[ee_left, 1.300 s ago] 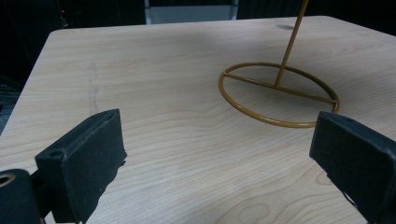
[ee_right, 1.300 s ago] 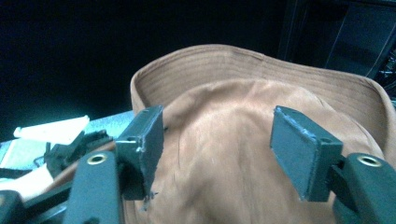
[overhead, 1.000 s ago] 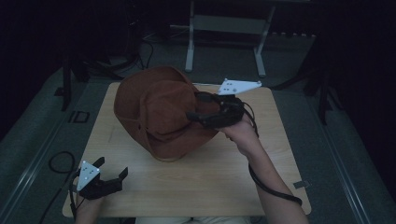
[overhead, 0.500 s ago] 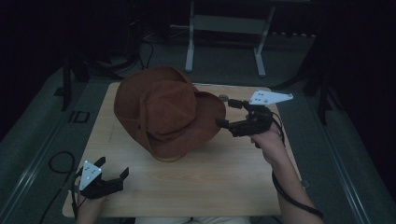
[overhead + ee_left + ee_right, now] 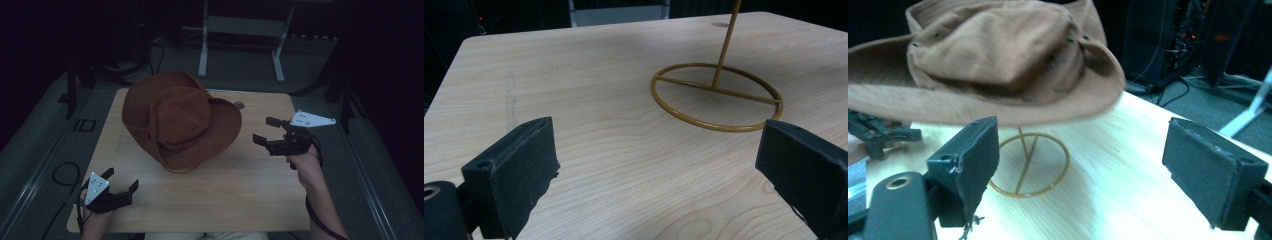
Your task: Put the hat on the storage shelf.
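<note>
A brown brimmed hat [image 5: 180, 120] sits on top of a thin gold wire stand [image 5: 1029, 165] near the middle of the wooden table [image 5: 240, 195]. The stand's ring base [image 5: 716, 97] lies flat on the wood, its upright rod rising out of frame. My right gripper [image 5: 267, 131] hovers open just right of the hat's brim, apart from it, with nothing between its jaws. In the right gripper view the hat [image 5: 998, 60] fills the top. My left gripper [image 5: 120, 181] rests open at the table's near left corner, empty.
A small round hole [image 5: 239, 105] marks the table's far edge. A white metal frame [image 5: 240, 40] stands on the floor behind the table. A cable [image 5: 62, 175] loops on the floor at the left. The far-off left gripper [image 5: 878, 131] appears in the right gripper view.
My right gripper has let go of the hat and drawn back to the right, now open and clear of the brim. The hat has settled on the stand. The left gripper stayed put.
</note>
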The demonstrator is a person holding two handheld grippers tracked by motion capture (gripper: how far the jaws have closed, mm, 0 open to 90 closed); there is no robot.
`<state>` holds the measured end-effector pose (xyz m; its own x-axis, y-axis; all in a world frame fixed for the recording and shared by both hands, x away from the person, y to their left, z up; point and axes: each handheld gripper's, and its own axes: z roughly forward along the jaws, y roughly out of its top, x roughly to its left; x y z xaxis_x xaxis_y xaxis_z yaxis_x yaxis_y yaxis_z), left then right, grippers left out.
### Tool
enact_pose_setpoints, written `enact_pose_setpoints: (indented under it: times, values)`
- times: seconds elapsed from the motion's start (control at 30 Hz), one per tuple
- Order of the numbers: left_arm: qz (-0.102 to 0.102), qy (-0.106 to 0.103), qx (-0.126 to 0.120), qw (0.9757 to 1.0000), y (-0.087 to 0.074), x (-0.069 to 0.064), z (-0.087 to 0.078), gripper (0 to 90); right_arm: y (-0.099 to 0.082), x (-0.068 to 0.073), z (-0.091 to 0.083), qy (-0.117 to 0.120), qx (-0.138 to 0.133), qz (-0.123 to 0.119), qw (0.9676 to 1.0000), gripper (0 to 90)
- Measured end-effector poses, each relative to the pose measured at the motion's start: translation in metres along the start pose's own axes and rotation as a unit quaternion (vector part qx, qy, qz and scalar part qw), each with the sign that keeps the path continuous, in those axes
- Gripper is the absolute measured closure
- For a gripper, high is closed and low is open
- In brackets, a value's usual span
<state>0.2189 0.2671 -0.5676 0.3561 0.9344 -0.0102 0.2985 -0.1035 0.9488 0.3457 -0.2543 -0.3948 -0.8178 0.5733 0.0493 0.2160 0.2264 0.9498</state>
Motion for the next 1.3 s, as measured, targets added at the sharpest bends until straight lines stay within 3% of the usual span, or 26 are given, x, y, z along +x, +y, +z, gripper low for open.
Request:
enact_pose_setpoints:
  times: [0.2,0.37,0.53,0.77,1.0,1.17,1.3]
  values:
    - [0.002,-0.001,0.001,1.0,0.0,0.0,0.0,3.7,-0.029,-0.01,-0.003,-0.011,0.024,0.011,0.9996,14.8]
    - [0.004,-0.003,0.005,1.0,-0.001,0.0,0.001,3.7,-0.054,-0.018,-0.003,-0.025,0.027,0.029,0.9989,14.8]
    - [0.004,-0.002,0.005,1.0,-0.001,0.0,0.002,3.7,-0.083,-0.025,0.002,-0.023,0.037,0.044,0.9981,14.7]
    - [0.005,-0.004,0.013,0.9999,-0.002,0.001,0.003,3.7,-0.124,-0.037,0.004,-0.052,0.057,0.057,0.9954,14.0]
    - [0.005,-0.004,0.019,0.9998,-0.003,0.001,0.004,3.7,-0.148,-0.041,-0.001,-0.079,0.057,0.063,0.9932,14.0]
    - [0.004,0.001,0.024,0.9997,-0.004,0.002,0.004,3.7,-0.163,-0.041,-0.006,-0.084,0.084,0.064,0.9909,13.9]
    - [0.002,0.004,0.023,0.9997,-0.004,0.004,0.004,3.7,-0.172,-0.041,-0.012,-0.099,0.088,0.074,0.9884,13.8]
